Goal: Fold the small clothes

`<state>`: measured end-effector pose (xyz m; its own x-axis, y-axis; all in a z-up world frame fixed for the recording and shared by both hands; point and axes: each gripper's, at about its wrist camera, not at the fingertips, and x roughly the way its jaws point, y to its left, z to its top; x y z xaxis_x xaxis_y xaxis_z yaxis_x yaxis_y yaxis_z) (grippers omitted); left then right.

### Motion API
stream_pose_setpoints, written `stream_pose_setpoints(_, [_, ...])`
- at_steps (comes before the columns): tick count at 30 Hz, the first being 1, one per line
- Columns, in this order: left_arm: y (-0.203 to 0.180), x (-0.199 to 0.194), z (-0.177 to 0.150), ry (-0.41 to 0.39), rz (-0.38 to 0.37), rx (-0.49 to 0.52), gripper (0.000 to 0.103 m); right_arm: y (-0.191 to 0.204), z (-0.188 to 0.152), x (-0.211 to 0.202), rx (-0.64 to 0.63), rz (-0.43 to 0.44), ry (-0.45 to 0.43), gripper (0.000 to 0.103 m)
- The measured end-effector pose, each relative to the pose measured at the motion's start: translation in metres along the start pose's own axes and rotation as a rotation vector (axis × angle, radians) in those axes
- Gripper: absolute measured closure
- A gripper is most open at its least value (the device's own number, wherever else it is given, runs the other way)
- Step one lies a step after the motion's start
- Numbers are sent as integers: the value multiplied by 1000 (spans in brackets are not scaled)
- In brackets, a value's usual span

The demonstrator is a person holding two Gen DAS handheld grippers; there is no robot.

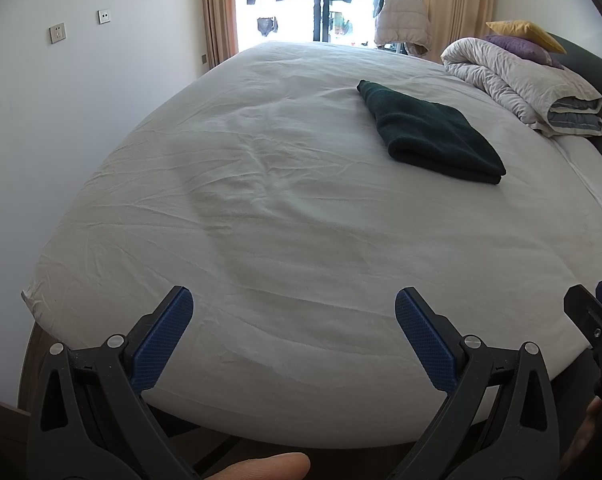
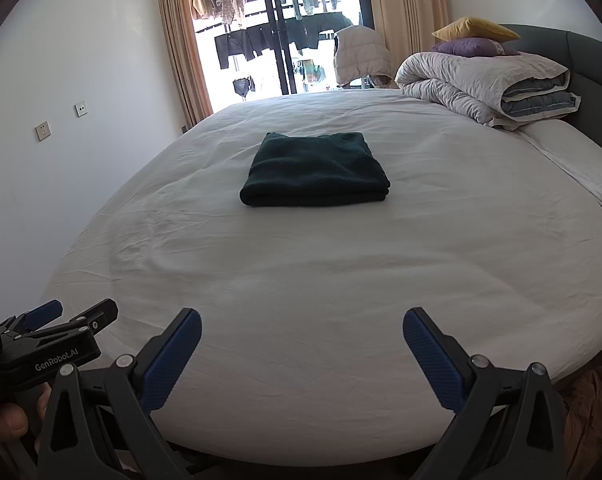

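Bed [image 2: 301,280]: white sheet, lightly creased, bare across the near half; it carries everything listed here.

Rolled duvet [image 2: 489,84]: far right by the headboard, two cushions stacked on top. Not part of your job.

Dark green garment [image 2: 317,170]: lies mid-bed, well apart from both tools, already a neat flat rectangle with its thick folded edge toward you. Judged from this, the folding step on this piece looks finished.

Left hand-held gripper [image 1: 295,312]: you hold it over the near edge of the bed, blue fingers spread wide, nothing between them.

Right hand-held gripper [image 2: 303,330]: just beside the left one, likewise spread and empty.

Next move, as a judgement: no other loose small garment shows on the sheet, so fetch one from out of view or stop.
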<state>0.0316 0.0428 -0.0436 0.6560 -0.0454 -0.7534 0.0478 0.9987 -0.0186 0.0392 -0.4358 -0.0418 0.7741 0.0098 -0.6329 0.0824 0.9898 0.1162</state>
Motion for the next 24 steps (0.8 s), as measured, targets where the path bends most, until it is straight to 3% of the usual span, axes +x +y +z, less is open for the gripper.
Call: stream_pose_setpoints(24, [1,1,1,-1,0,1,0,-1,0,0,2,1,1,0])
